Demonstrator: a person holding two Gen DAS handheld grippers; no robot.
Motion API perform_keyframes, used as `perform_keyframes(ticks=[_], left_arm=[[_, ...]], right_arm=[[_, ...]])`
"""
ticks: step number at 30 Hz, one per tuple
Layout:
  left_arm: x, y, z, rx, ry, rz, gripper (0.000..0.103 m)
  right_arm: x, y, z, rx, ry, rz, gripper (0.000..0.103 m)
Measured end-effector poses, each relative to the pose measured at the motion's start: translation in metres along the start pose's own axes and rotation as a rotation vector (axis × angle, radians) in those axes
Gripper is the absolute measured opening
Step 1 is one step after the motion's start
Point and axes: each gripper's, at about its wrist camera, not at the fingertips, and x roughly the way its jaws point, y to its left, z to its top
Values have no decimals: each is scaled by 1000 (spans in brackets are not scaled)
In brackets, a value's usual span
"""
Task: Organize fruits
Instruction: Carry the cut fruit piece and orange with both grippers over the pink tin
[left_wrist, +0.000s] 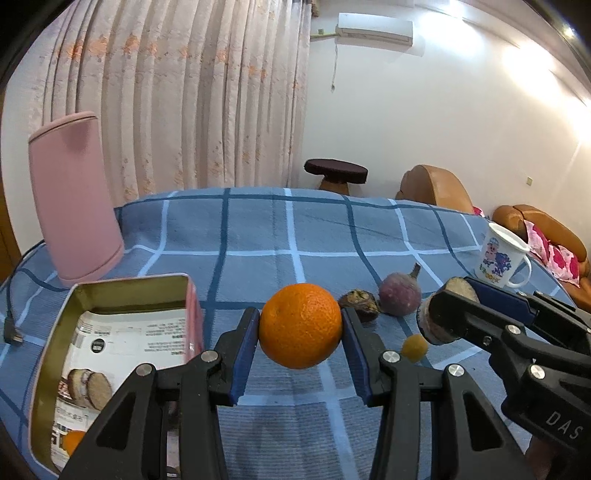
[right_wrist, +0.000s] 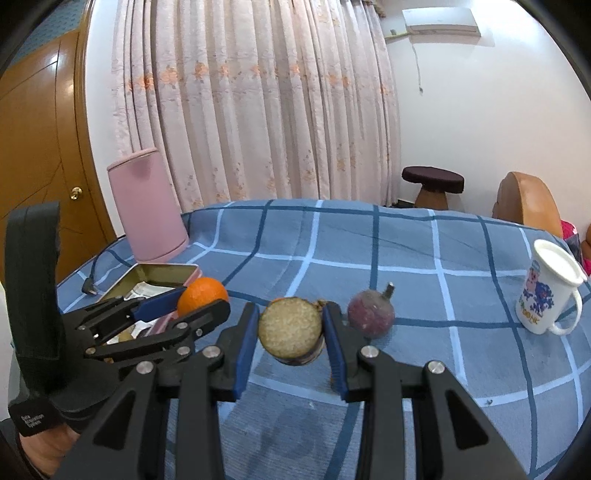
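- We see a blue checked cloth (left_wrist: 258, 236) covering the table.
- We see a pink container (left_wrist: 74, 199) standing upright at the far left, with a black cable (left_wrist: 11, 317) lying just beside it.
- We see a white mug (right_wrist: 550, 291) with a cartoon print standing at the right, well apart from the container.
- We see a pale curtain (right_wrist: 255, 103) with orange flowers hanging behind.
- We see a dark round stool (left_wrist: 335, 172) and brown sofas (left_wrist: 436, 184) beyond the table.
- We see an air conditioner (left_wrist: 375, 28) high on the wall.
- We see a wooden door (right_wrist: 40, 147) at the left.
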Motion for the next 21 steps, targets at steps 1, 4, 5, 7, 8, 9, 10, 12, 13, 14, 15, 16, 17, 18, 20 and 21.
perform_keyframes(ticks=[1,4,5,7,8,9,10,12,13,14,15,16,17,18,20,21], left_arm=[[-1,2,0,-1,-3,5,47],[-5,11,1,-4,-13,29,47],[-7,15,1,-7,-15,37,47],[-8,22,1,-19,-12,47,47],[-9,27,1,-27,-11,56,47],[-11,31,0,-32,-11,62,47],[-13,37,0,-39,-12,69,47],[-16,45,0,-48,-12,87,47],[-16,49,0,-53,-12,94,47],[-18,55,-1,-60,-13,102,47],[-19,59,-1,-66,-13,109,47],[-20,64,-2,-71,-12,117,47],[-21,69,-2,-78,-10,128,47],[-21,74,-3,-84,-6,135,47],[-22,85,-5,-101,3,153,47],[-24,88,-6,-106,6,158,47]], right_arm=[[1,3,1,-3,1,5,38],[6,12,4,-15,5,26,38],[7,16,5,-20,5,34,38],[11,25,8,-31,5,50,38],[12,28,9,-34,6,58,38],[14,32,10,-37,7,66,38],[17,37,11,-41,9,78,38],[20,45,12,-46,13,95,38],[22,48,12,-49,15,104,38],[25,55,13,-56,18,116,38],[27,60,13,-61,20,123,38],[29,64,13,-67,21,131,38],[32,71,13,-75,24,146,38],[34,75,13,-78,27,156,38],[39,84,12,-84,35,176,38],[43,89,11,-89,42,185,38]])
